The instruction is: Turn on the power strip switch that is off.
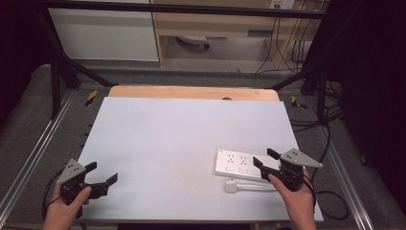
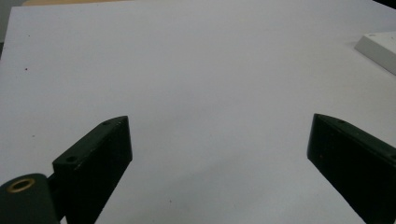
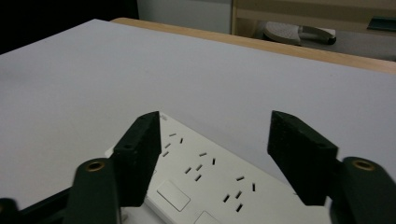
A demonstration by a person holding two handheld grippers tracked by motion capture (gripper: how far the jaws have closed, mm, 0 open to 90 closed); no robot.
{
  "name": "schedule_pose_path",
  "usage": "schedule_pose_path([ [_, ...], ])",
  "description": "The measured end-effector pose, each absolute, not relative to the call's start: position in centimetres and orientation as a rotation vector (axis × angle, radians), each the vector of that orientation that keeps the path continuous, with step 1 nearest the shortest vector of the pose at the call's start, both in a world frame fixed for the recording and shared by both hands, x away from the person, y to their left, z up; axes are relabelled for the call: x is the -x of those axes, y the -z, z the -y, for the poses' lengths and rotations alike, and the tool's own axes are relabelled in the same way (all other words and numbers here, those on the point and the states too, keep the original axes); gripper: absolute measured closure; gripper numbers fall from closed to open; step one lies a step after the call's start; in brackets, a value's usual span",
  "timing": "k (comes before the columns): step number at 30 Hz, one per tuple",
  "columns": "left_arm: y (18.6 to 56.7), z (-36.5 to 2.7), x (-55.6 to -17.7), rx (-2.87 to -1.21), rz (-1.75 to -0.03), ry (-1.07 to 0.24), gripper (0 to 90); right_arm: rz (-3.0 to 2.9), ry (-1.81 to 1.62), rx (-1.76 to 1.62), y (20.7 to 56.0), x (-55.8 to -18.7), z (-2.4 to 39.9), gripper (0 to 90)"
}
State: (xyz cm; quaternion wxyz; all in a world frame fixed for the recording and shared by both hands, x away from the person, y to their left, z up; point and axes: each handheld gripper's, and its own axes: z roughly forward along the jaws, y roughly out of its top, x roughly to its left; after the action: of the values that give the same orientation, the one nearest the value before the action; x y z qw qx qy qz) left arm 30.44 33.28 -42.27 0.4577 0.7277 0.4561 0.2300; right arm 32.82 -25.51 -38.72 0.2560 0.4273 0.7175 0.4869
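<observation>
A white power strip (image 1: 237, 163) lies flat on the white table top (image 1: 182, 139) at the front right, its sockets and switches facing up (image 3: 205, 182). A white plug (image 1: 231, 186) with its white cable rests just in front of it. My right gripper (image 1: 265, 157) hovers open over the strip's right end, a hand holding it; both black jaws stand wide apart above the sockets. My left gripper (image 1: 101, 173) is open near the front left corner, with bare table between its jaws (image 2: 219, 144). One corner of the strip (image 2: 379, 49) shows far off in the left gripper view.
A wooden strip (image 1: 191, 92) borders the table's far edge. Black frame legs stand at both sides, with cables (image 1: 330, 129) trailing on the grey floor at the right. A wooden cabinet (image 1: 225, 28) stands beyond the table.
</observation>
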Motion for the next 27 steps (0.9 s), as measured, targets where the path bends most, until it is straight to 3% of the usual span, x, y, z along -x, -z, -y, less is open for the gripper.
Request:
schedule_pose_path([
  [9, 42.3, -33.3, -30.5, -1.797, -1.123, -0.568, 6.9, -2.002, -1.25, -1.112, 39.4, -32.7, 25.0, 65.8],
  [17, 42.3, -33.2, -30.5, -1.801, -1.119, -0.569, 6.9, -2.047, -1.198, -1.112, 40.5, -32.5, 25.1, 83.2],
  [22, 42.3, -33.2, -30.6, -1.798, -1.128, -0.562, 6.9, -2.077, -1.196, -1.117, 41.0, -32.6, 25.4, 90.0],
  [27, 42.3, -33.1, -30.8, -1.796, -1.13, -0.567, 7.4, -2.099, -1.158, -1.119, 41.4, -32.7, 25.5, 90.0],
])
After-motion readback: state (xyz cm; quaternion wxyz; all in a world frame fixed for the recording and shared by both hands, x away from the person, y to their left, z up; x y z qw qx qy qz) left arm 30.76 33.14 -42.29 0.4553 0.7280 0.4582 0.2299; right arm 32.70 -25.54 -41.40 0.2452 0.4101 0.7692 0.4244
